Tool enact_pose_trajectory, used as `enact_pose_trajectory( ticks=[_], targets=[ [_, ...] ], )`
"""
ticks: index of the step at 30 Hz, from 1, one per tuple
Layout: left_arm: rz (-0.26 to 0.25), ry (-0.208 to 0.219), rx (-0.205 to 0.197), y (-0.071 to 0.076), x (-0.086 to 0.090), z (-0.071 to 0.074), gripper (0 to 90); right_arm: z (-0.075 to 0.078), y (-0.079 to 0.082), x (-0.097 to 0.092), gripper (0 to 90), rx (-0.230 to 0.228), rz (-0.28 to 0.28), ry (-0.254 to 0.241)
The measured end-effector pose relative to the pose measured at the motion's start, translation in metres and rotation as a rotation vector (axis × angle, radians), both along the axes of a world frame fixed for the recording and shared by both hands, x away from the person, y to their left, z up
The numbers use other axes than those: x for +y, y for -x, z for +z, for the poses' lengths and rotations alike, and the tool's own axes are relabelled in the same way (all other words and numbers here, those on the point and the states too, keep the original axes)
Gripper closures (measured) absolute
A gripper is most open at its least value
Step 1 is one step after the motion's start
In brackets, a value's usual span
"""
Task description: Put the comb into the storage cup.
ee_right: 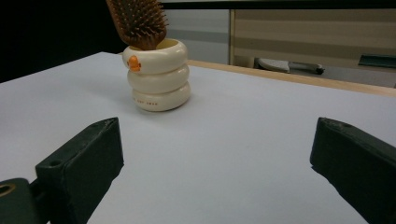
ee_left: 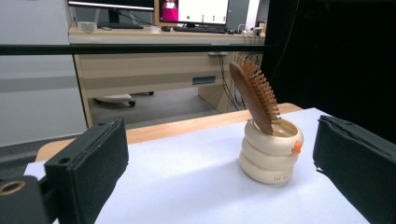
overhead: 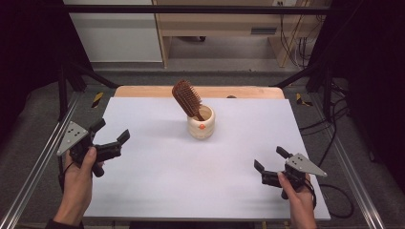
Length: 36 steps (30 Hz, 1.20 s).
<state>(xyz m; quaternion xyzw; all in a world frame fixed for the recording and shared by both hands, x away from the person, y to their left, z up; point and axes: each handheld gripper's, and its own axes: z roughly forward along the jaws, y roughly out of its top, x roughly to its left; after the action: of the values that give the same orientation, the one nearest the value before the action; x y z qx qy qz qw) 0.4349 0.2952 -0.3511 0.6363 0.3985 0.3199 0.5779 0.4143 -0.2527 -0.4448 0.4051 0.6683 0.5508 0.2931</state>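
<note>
We hold the left claw (overhead: 111, 135) and right claw (overhead: 270, 159) spread and empty, low in the frame. The hairbrush (overhead: 187, 99) leans in the cream holder (overhead: 201, 123) at upper centre of the worktop (overhead: 157, 176). We judge this the approach; next we must reach in and pinch the brush.

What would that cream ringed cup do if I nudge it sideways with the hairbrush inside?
The cup is squat and wide-based, so it probably slides rather than tips. The wooden hairbrush leans well past the rim, so it may shift or topple out. The glossy surface looks slippery.
</note>
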Motion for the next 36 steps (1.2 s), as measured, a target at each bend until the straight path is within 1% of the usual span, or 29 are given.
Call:
enact_pose_trajectory(
  ticks=[4, 7, 12, 16, 22, 24, 27, 33, 36],
  targets=[
    [-0.001, -0.011, -0.005, 0.004, 0.001, -0.008, 3.4, -0.003, 0.001, -0.005, 3.1, -0.005, -0.008, -0.003],
    [-0.002, -0.007, -0.004, 0.005, 0.003, -0.014, 3.5, -0.004, 0.001, -0.006, 3.0, -0.004, -0.01, -0.007],
    [0.006, -0.014, -0.007, 0.008, 0.005, -0.024, 3.5, -0.006, 0.0, -0.006, 3.1, -0.007, -0.008, -0.001],
    [0.011, -0.038, -0.013, 0.011, 0.006, -0.033, 3.7, -0.007, 0.0, -0.006, 3.1, -0.009, -0.005, -0.002],
    [0.019, -0.034, -0.004, 0.013, 0.01, -0.043, 3.6, -0.008, 0.0, -0.006, 3.0, -0.009, 0.001, 0.0],
    [0.017, -0.025, 0.001, 0.014, 0.011, -0.045, 3.6, -0.008, 0.0, -0.006, 3.1, -0.008, 0.003, 0.002],
    [0.024, -0.032, 0.0, 0.016, 0.013, -0.05, 3.6, -0.008, 0.0, -0.006, 3.1, -0.01, 0.003, 0.005],
    [0.024, -0.011, 0.012, 0.019, 0.016, -0.059, 3.6, -0.009, 0.0, -0.005, 3.0, -0.009, 0.006, 0.004],
    [0.026, -0.01, 0.012, 0.021, 0.018, -0.062, 3.6, -0.009, 0.0, -0.004, 3.0, -0.009, 0.006, 0.008]
  ],
)
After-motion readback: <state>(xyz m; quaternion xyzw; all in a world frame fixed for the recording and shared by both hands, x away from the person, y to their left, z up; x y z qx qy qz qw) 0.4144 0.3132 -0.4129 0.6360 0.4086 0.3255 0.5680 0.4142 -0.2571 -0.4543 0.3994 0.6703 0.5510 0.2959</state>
